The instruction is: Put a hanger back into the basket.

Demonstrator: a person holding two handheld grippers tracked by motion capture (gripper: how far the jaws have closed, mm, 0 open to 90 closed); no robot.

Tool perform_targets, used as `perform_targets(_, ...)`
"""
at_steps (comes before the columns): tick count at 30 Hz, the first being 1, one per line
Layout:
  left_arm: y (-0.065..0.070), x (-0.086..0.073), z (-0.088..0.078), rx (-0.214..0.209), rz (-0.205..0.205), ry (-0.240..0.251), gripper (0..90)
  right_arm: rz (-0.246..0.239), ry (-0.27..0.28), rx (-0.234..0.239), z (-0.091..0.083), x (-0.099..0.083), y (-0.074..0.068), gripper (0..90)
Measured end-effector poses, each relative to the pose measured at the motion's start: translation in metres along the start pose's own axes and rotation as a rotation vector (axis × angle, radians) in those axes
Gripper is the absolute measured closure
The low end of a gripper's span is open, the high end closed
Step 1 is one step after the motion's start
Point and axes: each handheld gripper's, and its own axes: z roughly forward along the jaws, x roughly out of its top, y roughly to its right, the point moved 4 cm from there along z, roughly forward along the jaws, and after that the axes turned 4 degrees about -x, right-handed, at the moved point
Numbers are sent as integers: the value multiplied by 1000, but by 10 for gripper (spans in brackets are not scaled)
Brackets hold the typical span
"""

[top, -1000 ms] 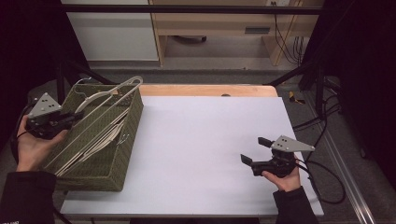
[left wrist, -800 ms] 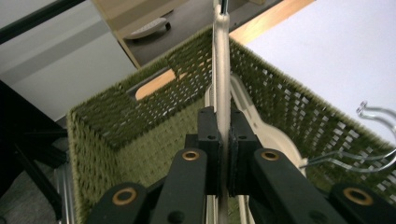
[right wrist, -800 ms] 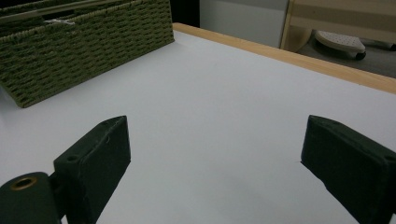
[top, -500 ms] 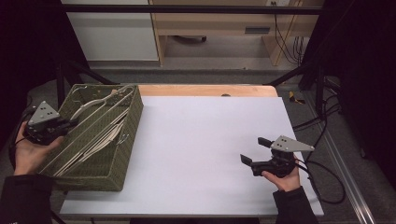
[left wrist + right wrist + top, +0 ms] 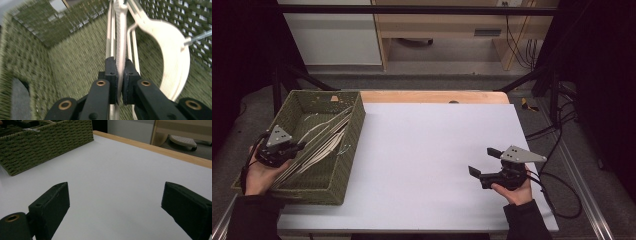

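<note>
Left gripper view, hanger [image 5: 119,45] blurred, cropped

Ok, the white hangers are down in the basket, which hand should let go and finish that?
Left. Its gripper is clamped on a white hanger inside the green basket. The right gripper is open over bare table, apart from it.

The high view looks down on the desk [image 5: 432,160]; both gripper views look closely along their jaws and share the basket [image 5: 337,175].
</note>
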Motion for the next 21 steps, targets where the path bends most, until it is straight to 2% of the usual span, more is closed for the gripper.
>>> perform_targets(2, 2, -1, 3, -12, -7, -28, 828, 4, 1, -2, 0, 0, 0, 85)
perform_targets(4, 3, -3, 5, -41, -16, -46, 809, 6, 3, -1, 0, 0, 0, 85)
perform_targets(8, 6, -2, 7, -95, -38, -66, 779, 8, 4, -1, -1, 0, 0, 85)
perform_targets(11, 11, 1, 7, -114, -51, -64, 761, 6, 3, -1, 0, 0, 0, 86)
perform_targets(13, 11, 3, 5, -126, -47, -53, 749, 2, 1, 2, 0, 0, 0, 85)
perform_targets(14, 13, 6, 2, -142, -60, -30, 745, 2, 2, 2, 0, 0, -1, 85)
perform_targets(17, 17, 11, -5, -153, -53, 1, 718, 1, 3, 2, 0, 0, 0, 85)
perform_targets(21, 23, 25, -25, -164, -52, 108, 697, 1, 2, 2, 0, 0, -1, 85)
